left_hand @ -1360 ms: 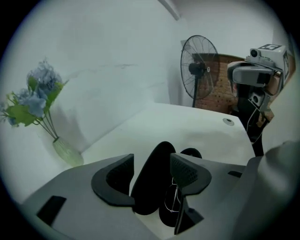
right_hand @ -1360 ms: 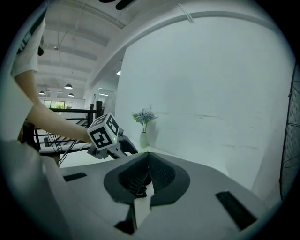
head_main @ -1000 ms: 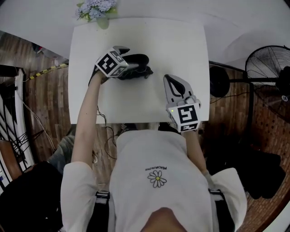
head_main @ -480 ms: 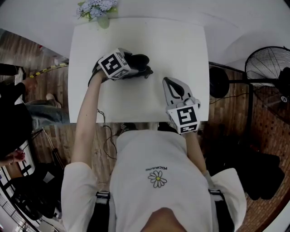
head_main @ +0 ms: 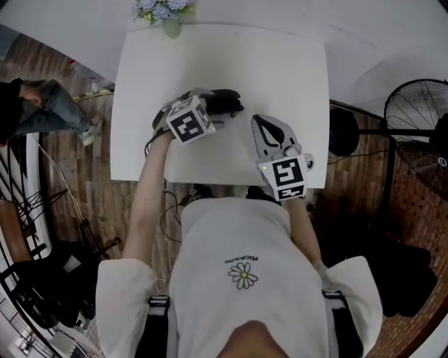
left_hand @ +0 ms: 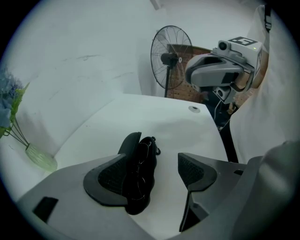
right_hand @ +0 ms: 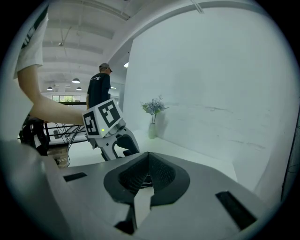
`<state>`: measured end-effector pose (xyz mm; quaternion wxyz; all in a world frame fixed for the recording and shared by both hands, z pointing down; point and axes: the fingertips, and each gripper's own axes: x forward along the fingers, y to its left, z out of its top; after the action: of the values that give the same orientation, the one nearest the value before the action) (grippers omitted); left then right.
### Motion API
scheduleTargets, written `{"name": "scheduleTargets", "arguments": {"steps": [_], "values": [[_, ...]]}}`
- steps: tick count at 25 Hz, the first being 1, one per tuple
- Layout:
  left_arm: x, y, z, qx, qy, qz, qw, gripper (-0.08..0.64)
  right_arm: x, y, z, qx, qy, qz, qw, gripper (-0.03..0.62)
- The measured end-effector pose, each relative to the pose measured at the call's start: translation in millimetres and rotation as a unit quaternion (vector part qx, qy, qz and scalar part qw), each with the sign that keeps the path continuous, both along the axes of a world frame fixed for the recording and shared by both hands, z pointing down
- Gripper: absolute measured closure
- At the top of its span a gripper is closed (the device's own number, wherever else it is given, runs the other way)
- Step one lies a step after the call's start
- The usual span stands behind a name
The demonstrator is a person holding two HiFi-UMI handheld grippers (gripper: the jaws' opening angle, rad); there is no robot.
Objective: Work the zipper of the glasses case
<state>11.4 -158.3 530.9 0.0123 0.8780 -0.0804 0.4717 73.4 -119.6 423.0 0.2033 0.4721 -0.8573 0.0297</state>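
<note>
The black glasses case [head_main: 225,103] lies on the white table [head_main: 280,63], left of the middle. In the left gripper view the case [left_hand: 140,168] sits just in front of the jaws, close by the left pad [left_hand: 108,180] and partly hidden by it; one flap stands up along its side. My left gripper [left_hand: 151,174] is open, and the right pad is well clear of the case. From above, the left gripper [head_main: 208,112] points down at the case. My right gripper [head_main: 264,126] hangs over the table's near right part, shut on nothing [right_hand: 149,161].
A vase of pale flowers [head_main: 166,15] stands at the table's far edge. A floor fan [head_main: 413,105] stands to the right of the table. A person [head_main: 35,105] is on the floor at the left. Cables trail under the table's near edge.
My left gripper has shifted right and toward the near edge, staying over the case. The right gripper has kept still. A person has walked into view at the left.
</note>
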Motion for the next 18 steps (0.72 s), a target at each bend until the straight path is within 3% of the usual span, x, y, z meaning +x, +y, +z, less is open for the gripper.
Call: {"name": "scheduleTargets", "arguments": {"steps": [8, 13, 18], "values": [[0, 20, 7, 0.000, 0.003, 0.001, 1.0000, 0.218, -15, -41, 19, -0.005, 0.027, -0.021, 0.999, 0.584], [1, 37, 14, -0.023, 0.009, 0.003, 0.9997, 0.218, -38, -68, 57, -0.050, 0.017, -0.045, 0.998, 0.584], [1, 52, 20, -0.034, 0.014, 0.008, 0.9993, 0.219, -44, -73, 93, -0.100, 0.040, -0.047, 0.993, 0.584]]}}
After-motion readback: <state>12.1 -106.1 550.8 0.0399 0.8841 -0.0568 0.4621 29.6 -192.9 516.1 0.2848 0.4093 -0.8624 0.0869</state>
